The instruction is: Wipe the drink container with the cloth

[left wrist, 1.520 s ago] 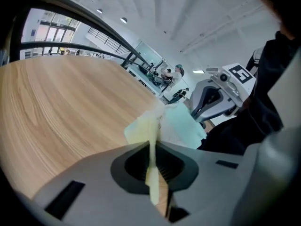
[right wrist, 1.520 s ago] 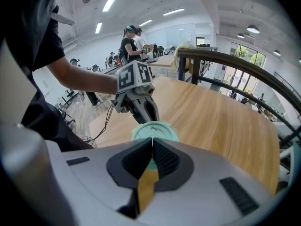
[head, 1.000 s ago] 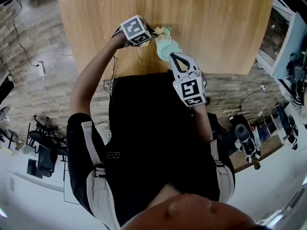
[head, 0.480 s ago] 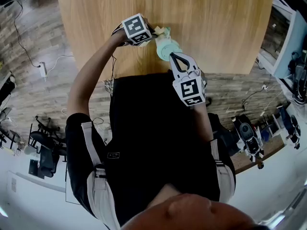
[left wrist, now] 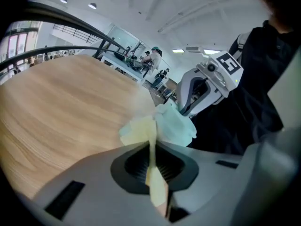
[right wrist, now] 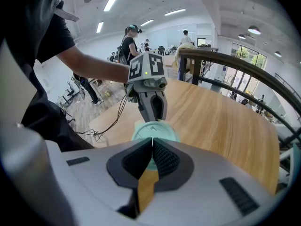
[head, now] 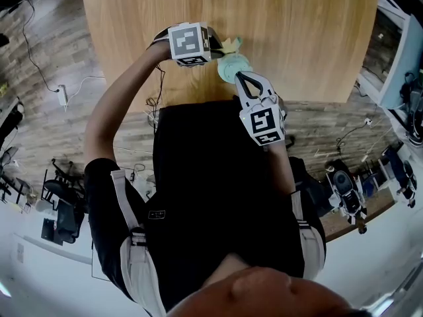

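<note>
Wiping well starts with the table taking the weight, the cup standing near its front edge. My right gripper, on the cup's near side, has its jaws nearly together, apparently pinching the rim. My left gripper, beside the cup, is clamped on the cloth. I should rub round the wall, pressing lightly.

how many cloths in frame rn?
1. A pale yellow cloth, pinched in the left gripper, lies against the mint drink container near the wooden table's front edge. No other shows, though the person's body could hide more.
</note>
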A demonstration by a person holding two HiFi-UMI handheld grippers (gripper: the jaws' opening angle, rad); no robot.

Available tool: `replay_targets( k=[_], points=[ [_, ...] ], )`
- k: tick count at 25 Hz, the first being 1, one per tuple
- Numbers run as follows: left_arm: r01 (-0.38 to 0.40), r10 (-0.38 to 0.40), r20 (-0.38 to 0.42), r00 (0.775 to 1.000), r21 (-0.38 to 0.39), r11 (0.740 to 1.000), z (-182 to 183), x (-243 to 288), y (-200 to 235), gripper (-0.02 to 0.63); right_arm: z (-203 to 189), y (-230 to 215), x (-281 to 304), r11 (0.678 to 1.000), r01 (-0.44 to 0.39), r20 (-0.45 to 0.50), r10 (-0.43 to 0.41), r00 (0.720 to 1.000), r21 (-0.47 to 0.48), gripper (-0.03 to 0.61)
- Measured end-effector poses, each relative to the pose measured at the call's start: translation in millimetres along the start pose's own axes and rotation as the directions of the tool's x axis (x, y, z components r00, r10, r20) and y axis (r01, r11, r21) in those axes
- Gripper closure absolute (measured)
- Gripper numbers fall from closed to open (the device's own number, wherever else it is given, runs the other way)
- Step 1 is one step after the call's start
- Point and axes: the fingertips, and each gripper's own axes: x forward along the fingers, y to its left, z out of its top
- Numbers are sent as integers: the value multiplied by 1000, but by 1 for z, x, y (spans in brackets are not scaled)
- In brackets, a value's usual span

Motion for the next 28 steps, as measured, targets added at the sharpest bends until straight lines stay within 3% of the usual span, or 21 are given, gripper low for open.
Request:
replay_targets(
  k=[7,11,17,28],
  points=[
    [43,-33,-97,995,99,994,11,-4,-2,580,0,0,0,1000,-4,2,4,1000,3,546],
    [63,-44,-167,985,110,992,1,5,6,580,-3,1,1,1000,-7,-4,7,1000,8,546],
    [112,-100,-207,973,47,993,-17,23,23,580,-1,3,2,1000,-19,-2,19,1000,14,546],
    [135,-150,-297,943,-72,988,-57,56,50,580,2,5,-2,999,-28,0,28,1000,17,546]
  ],
)
